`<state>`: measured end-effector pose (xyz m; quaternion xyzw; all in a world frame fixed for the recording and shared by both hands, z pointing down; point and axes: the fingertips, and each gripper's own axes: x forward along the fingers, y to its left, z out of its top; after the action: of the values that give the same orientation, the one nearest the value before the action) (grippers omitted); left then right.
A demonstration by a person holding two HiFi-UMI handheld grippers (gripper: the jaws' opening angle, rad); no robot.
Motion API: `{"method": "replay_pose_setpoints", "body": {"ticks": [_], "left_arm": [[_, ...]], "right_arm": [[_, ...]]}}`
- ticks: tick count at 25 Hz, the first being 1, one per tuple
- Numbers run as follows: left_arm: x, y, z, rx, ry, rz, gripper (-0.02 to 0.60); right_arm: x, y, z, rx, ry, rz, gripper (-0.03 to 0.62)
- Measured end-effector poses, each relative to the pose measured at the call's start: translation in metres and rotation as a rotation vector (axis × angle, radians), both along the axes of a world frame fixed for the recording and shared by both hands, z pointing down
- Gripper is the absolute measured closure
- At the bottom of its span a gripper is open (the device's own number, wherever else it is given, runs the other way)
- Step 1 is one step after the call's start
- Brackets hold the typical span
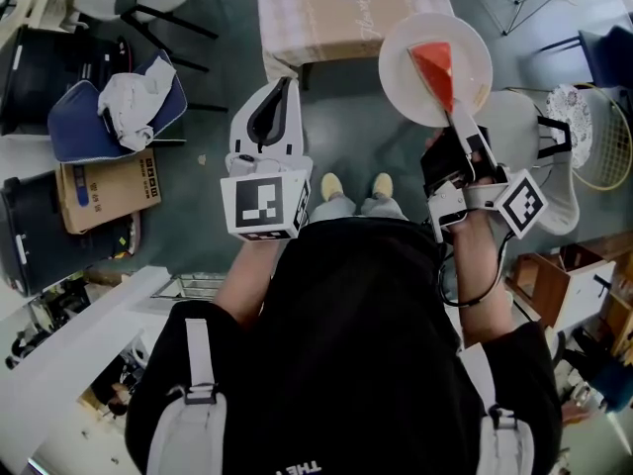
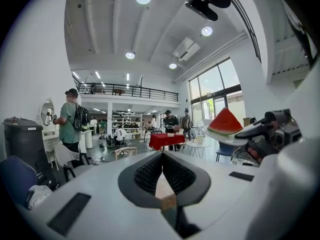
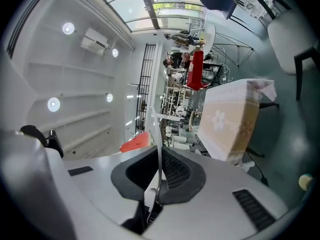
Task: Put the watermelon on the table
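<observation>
Currently right claw (image 1: 458, 129) pinches plate (image 1: 401, 62) rim, watermelon (image 1: 435, 69) aboard; left claw (image 1: 280, 95) pressed together (empty); desk (image 1: 331, 16) not yet reached

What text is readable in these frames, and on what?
"THE": on the back of the person's black shirt, upside down in the head view, at the frame's bottom edge; any further print is out of view.
Script beside the flower on the tablecloth: too blurred to read.
Print and label on the cardboard box: too small to read.
</observation>
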<state>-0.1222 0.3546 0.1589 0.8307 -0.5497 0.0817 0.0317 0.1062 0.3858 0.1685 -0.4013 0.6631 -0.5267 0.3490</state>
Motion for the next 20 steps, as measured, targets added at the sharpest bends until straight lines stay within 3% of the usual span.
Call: {"method": "replay_pose_setpoints", "body": {"ticks": [8,20], "left_arm": [[-0.035,0.007,0.007,0.011,0.019,0.032,0.569],[-0.029,-0.015,0.0,0.027,0.028,0.032,0.569]], "right_arm": [[-0.041,0.006,0.002,0.011,0.025,0.007,0.566],[-0.043,-0.02,0.0,0.018,0.033,-0.022,0.566]]}}
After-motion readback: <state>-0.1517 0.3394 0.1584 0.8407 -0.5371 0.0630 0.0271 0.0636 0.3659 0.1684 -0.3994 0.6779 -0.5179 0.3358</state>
